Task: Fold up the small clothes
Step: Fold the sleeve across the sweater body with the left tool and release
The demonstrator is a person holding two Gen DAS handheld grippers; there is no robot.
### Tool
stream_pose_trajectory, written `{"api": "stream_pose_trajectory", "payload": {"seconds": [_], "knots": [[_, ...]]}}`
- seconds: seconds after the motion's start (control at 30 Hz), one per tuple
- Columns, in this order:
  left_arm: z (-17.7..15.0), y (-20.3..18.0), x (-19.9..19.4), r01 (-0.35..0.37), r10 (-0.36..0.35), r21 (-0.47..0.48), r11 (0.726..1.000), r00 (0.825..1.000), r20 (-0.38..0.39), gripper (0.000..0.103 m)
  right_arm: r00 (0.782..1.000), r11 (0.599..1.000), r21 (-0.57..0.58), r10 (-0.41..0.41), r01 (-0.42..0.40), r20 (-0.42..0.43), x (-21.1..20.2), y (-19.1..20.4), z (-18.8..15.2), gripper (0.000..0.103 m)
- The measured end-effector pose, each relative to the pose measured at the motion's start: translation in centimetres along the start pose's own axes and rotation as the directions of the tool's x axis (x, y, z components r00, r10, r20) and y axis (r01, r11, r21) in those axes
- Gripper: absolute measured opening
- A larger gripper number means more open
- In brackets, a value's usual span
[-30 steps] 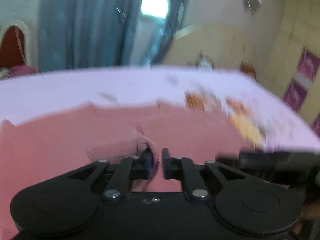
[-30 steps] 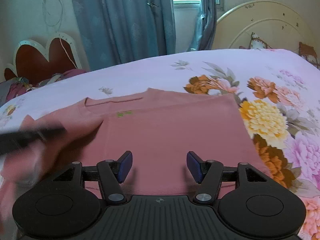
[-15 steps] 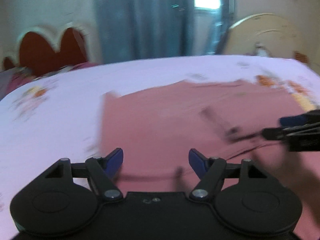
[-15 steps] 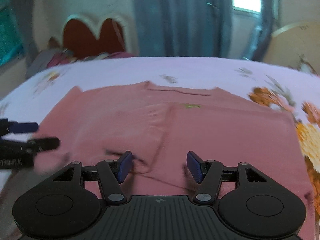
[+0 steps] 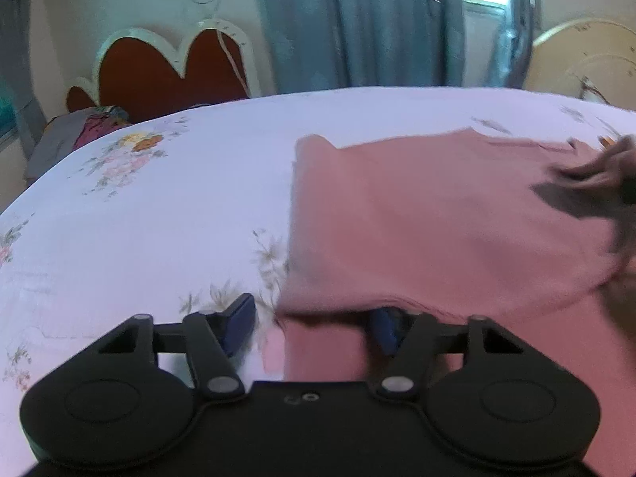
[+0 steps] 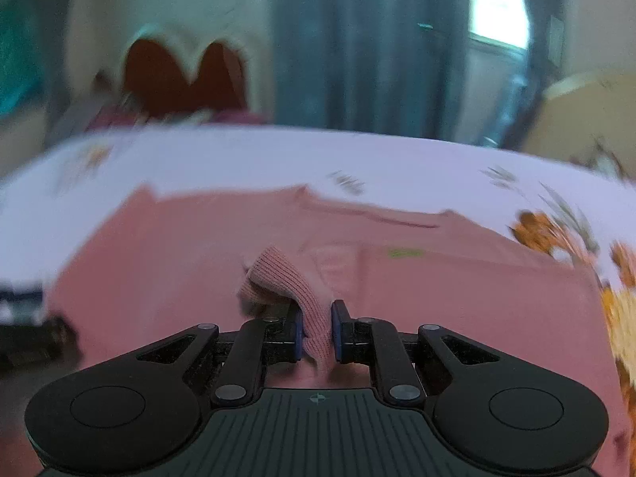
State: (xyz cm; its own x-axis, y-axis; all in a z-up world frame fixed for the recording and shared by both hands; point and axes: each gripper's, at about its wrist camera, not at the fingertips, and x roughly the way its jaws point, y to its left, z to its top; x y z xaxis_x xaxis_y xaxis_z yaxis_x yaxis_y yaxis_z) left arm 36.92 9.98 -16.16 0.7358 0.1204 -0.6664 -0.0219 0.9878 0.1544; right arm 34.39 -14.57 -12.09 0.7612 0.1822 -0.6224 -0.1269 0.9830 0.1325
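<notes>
A pink knitted sweater (image 5: 437,218) lies spread flat on the flowered bed sheet (image 5: 159,218). My left gripper (image 5: 312,324) sits low at the sweater's near left corner. Its jaws are closing with the hem between them; the left pad (image 5: 238,318) is still over bare sheet and the right pad is half hidden under cloth. My right gripper (image 6: 317,330) is closing on the ribbed sleeve cuff (image 6: 282,274), which is pinched between its pads and lifted off the sweater body (image 6: 457,298). It shows as a dark blur (image 5: 588,187) in the left wrist view.
A red heart-shaped headboard (image 5: 171,67) and a heap of clothes (image 5: 87,127) lie beyond the bed's far left. Blue curtains (image 5: 357,24) hang behind, and a cream round headboard (image 5: 588,59) stands at the right. Bare sheet spreads left of the sweater.
My left gripper let go of the cuff, opened and swung left to the sweater's near corner, where its jaws have narrowed. My right gripper moved left and shut on the cuff.
</notes>
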Motion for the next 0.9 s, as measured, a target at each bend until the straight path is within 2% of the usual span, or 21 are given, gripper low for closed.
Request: {"api": "stream_pose_trajectory", "payload": {"seconds": [0.03,0.07,0.1,0.17,0.3,0.4,0.5,0.53,0.57,0.6,0.63,0.67,0.77,0.9], "knots": [[-0.1,0.2,0.2,-0.015,0.015,-0.014,1.000,1.000,0.007,0.039,1.000,0.998,0.062,-0.004,0.003,0.010,-0.5,-1.3,0.3,0.013],[-0.2,0.4,0.3,-0.026,0.026,-0.033,0.999,1.000,0.008,0.031,1.000,0.991,0.130,-0.021,0.018,0.021,-1.2,-2.9,0.5,0.004],[-0.2,0.7,0.5,-0.015,0.015,-0.058,0.998,1.000,0.001,0.022,0.999,0.984,0.174,-0.037,0.033,0.023,-1.7,-4.2,0.6,0.004],[-0.4,1.0,0.5,0.002,-0.002,-0.085,0.996,1.000,0.003,0.019,0.998,0.968,0.243,-0.055,0.058,-0.019,-1.9,-6.4,-0.1,0.004],[-0.6,0.7,0.3,0.009,-0.008,-0.072,0.997,1.000,0.005,0.013,0.995,0.960,0.268,-0.058,0.077,-0.079,-1.8,-7.9,-1.8,0.004],[-0.7,0.9,0.4,0.020,-0.019,-0.060,0.998,1.000,0.002,0.013,0.994,0.963,0.255,-0.065,0.085,-0.087,-2.3,-7.9,-2.8,0.004],[-0.5,0.8,0.3,0.026,-0.027,-0.023,0.999,1.000,-0.008,0.014,0.989,0.969,0.232,-0.052,0.083,-0.135,-2.3,-8.0,-3.2,0.005],[-0.4,0.9,0.2,0.032,-0.033,-0.026,0.999,0.999,-0.016,0.017,0.989,0.967,0.243,-0.047,0.080,-0.139,-2.4,-8.2,-3.2,0.008],[-0.4,1.2,-0.1,0.041,-0.041,-0.028,0.999,0.999,-0.026,0.018,0.991,0.962,0.262,-0.049,0.080,-0.123,-2.9,-8.7,-3.0,0.026],[-0.4,1.4,-0.3,0.046,-0.047,-0.030,0.999,0.998,-0.030,0.022,0.992,0.960,0.264,-0.067,0.093,-0.105,-3.4,-8.9,-2.9,0.038],[-0.4,1.8,-0.7,0.056,-0.057,-0.038,0.998,0.998,-0.034,0.027,0.993,0.961,0.258,-0.081,0.102,-0.091,-3.5,-9.0,-2.8,0.057],[-0.4,2.2,-1.1,0.068,-0.070,-0.051,0.996,0.997,-0.040,0.029,0.993,0.962,0.253,-0.089,0.105,-0.074,-3.8,-9.3,-2.5,0.060],[-0.3,3.5,-2.3,0.094,-0.100,-0.102,0.990,0.993,-0.055,0.029,0.994,0.959,0.266,-0.088,0.103,-0.070,-3.6,-10.1,-2.0,0.060],[1.0,4.2,-3.2,0.114,-0.121,-0.167,0.979,0.992,-0.037,0.032,0.992,0.949,0.300,-0.065,0.096,-0.113,-1.2,-11.0,-1.5,0.059]]}}
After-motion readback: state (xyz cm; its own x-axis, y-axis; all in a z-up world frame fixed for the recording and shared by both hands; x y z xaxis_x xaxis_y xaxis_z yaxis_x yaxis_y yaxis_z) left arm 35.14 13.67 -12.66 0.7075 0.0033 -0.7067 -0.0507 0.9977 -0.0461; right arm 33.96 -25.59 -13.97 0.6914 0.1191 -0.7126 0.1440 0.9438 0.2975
